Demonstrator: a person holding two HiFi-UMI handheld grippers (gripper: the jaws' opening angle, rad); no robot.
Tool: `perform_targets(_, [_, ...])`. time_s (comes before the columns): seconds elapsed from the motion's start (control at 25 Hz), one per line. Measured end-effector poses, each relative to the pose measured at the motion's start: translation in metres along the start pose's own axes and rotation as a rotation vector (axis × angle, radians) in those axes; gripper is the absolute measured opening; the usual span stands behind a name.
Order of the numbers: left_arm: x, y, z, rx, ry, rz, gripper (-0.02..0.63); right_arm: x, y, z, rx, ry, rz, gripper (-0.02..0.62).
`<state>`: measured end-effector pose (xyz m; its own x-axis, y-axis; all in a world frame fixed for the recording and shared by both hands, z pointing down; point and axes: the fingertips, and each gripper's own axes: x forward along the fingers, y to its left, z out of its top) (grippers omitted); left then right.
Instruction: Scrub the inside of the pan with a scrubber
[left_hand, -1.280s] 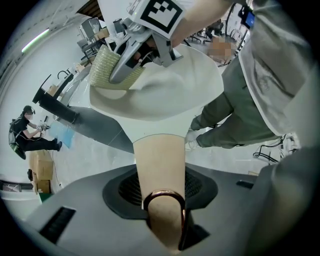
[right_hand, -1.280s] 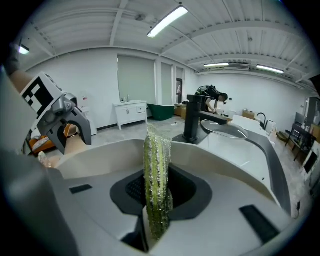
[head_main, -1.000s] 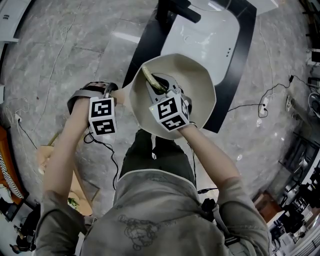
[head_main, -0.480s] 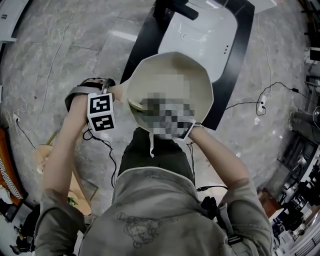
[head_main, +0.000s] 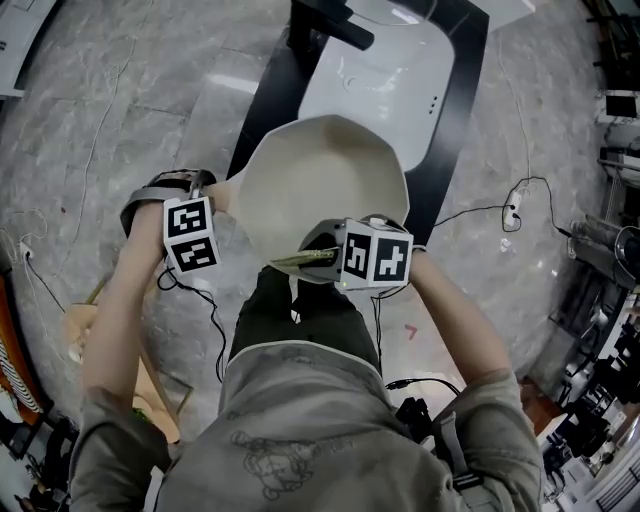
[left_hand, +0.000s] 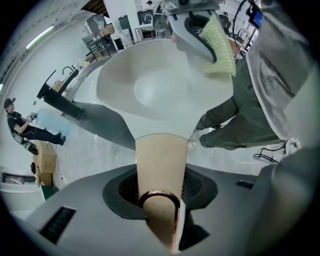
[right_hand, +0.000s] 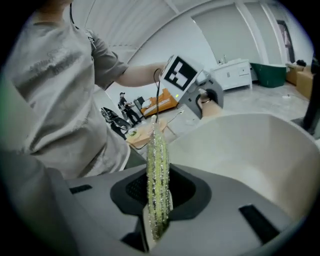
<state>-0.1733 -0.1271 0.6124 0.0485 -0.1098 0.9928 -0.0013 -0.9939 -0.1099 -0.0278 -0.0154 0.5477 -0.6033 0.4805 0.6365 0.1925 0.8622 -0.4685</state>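
A cream pan (head_main: 320, 180) is held up in the air over the floor, its inside facing me. My left gripper (head_main: 218, 196) is shut on the pan's beige handle (left_hand: 160, 165), which runs between the jaws to the bowl (left_hand: 150, 85). My right gripper (head_main: 322, 260) is shut on a flat yellow-green scrubber (head_main: 298, 261), seen edge-on (right_hand: 157, 170). The scrubber lies at the pan's near rim, over the inside wall (right_hand: 250, 150). From the left gripper view the scrubber (left_hand: 218, 47) hangs at the bowl's right edge.
A white basin on a black-framed stand (head_main: 385, 75) is just beyond the pan. Grey marble floor lies all round, with cables (head_main: 505, 212) at the right and a cardboard piece (head_main: 90, 320) at the left. My legs are right below the pan. A person (left_hand: 20, 127) stands far off.
The right gripper has drawn the scrubber from the pan's far inside wall back across to the near rim. The left gripper keeps its hold on the handle, and the pan has shifted slightly.
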Motion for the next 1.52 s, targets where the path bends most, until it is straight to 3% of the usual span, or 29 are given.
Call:
perform_targets(0.08, [0.000,0.001,0.001,-0.002,-0.001,0.006,0.164,-0.036,-0.031,0.011,0.002,-0.052,-0.224,0.071])
perform_targets(0.2, [0.001,-0.001,0.001,-0.005,-0.002,0.010,0.164,-0.111,-0.094,0.020,0.048,-0.108,-0.752,0.071])
perform_targets(0.28, [0.001,-0.002,0.000,-0.008,-0.002,0.010,0.164,-0.150,-0.124,0.015,0.038,-0.063,-1.032,0.071])
perform_targets(0.32, [0.001,-0.002,-0.001,-0.010,-0.001,0.010,0.164,-0.161,-0.135,0.011,0.027,-0.027,-1.115,0.071])
perform_targets(0.4, [0.000,-0.001,-0.001,-0.012,-0.002,0.012,0.164,-0.167,-0.152,0.001,0.034,0.031,-1.185,0.071])
perform_targets(0.68, [-0.001,-0.001,0.000,-0.031,-0.018,0.024,0.164,-0.128,-0.191,-0.032,0.120,0.118,-1.181,0.071])
perform_targets(0.92, [-0.002,-0.005,0.002,-0.058,-0.040,0.015,0.163,-0.089,-0.201,-0.038,0.086,0.164,-1.115,0.071])
perform_targets(1.28, [-0.001,-0.005,0.002,-0.074,-0.040,0.005,0.163,-0.019,-0.159,-0.035,-0.029,0.239,-0.844,0.071])
perform_targets(1.52, [-0.001,-0.005,0.002,-0.075,-0.036,0.004,0.163,0.018,-0.100,-0.043,-0.028,0.297,-0.551,0.071])
